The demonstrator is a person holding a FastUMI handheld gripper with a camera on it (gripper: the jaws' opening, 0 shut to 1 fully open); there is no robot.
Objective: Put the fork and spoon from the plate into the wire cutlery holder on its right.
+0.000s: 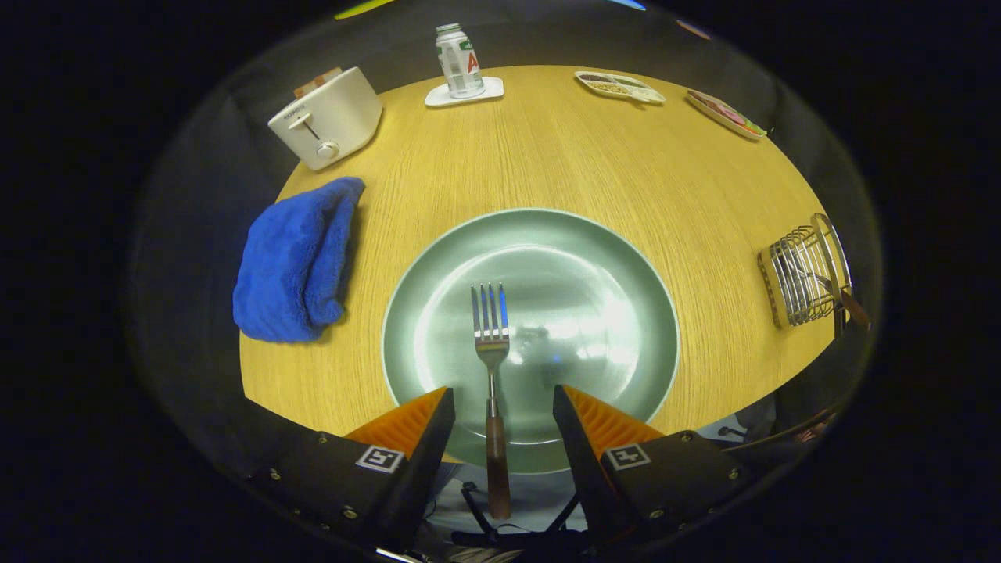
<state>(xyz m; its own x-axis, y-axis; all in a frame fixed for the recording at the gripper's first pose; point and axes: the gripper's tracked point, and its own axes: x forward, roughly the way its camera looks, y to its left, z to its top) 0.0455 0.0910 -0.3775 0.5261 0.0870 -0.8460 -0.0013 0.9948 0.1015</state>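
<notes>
A fork (pixel 489 328) with a brown handle lies on the round green plate (pixel 602 274), tines pointing away from me. Its handle runs back over the plate's near rim. My gripper (pixel 502 391) is open over that rim. The fork's neck and handle pass between the two fingers with a gap on either side, so neither finger touches it. The wire cutlery holder (pixel 801 274) stands on the table to the right of the plate, and a brown handle (pixel 852 305) sticks out of it; I cannot tell which utensil that is.
A folded blue towel (pixel 297 262) lies left of the plate. Beyond it stands a white toaster (pixel 328 117). A can (pixel 460 59) on a white coaster and two small food trays (pixel 620 86) (pixel 726 113) sit along the wooden table's far edge.
</notes>
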